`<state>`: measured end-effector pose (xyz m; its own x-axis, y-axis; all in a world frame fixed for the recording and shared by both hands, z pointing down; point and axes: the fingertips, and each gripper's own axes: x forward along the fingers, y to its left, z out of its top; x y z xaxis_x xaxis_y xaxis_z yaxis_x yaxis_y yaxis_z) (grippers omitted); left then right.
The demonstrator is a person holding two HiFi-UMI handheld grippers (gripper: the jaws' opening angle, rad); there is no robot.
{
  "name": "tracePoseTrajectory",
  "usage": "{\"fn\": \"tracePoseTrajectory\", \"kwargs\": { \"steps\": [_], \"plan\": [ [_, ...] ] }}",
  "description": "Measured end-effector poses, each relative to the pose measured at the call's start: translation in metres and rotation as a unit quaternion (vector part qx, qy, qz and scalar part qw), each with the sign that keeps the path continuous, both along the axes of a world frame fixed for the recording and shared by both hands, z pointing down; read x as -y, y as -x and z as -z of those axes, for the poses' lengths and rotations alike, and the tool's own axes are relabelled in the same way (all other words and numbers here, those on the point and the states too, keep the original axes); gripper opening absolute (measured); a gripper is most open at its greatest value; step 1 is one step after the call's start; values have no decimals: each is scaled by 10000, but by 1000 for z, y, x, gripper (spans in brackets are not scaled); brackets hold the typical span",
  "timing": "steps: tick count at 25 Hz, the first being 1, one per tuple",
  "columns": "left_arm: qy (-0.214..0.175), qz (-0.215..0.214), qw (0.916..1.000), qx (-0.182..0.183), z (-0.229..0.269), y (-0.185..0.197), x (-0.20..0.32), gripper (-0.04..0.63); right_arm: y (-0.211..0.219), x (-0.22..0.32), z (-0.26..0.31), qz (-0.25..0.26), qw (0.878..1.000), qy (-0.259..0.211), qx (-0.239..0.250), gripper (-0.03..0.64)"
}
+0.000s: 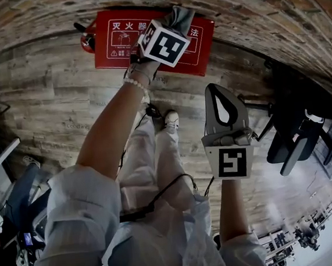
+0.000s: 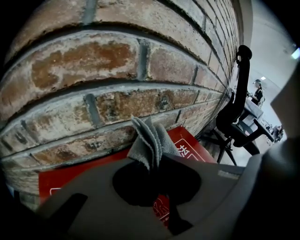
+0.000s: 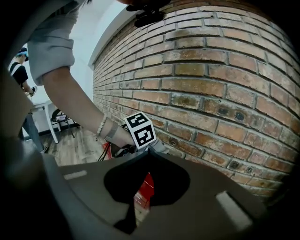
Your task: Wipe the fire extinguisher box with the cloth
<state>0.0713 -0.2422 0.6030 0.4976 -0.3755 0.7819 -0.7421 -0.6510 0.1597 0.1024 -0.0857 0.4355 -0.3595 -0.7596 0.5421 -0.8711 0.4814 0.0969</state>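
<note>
The fire extinguisher box (image 1: pixel 117 46) is red, rigid and flat-faced. It lies on the wooden floor (image 1: pixel 53 111), against the brick wall (image 2: pixel 117 70), and is judged steady enough to take wiping pressure. The cloth (image 2: pixel 149 143) is grey, soft and light; grip it by a bunched fold. The left tongs (image 2: pixel 152 161) are clamped on such a fold at the box's wall-side edge; contact with the box cannot be confirmed. The right tongs (image 3: pixel 147 152) are closed on nothing and are held well apart from the box.
</note>
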Motion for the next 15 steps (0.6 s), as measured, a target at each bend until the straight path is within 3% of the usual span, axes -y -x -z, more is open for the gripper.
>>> {"fn": "tracePoseTrajectory", "kwargs": {
  "steps": [15],
  "plan": [
    [-101, 349, 9992, 163, 0, 69, 9, 14, 35, 12, 1, 440, 9990, 21, -87, 8]
  ]
}}
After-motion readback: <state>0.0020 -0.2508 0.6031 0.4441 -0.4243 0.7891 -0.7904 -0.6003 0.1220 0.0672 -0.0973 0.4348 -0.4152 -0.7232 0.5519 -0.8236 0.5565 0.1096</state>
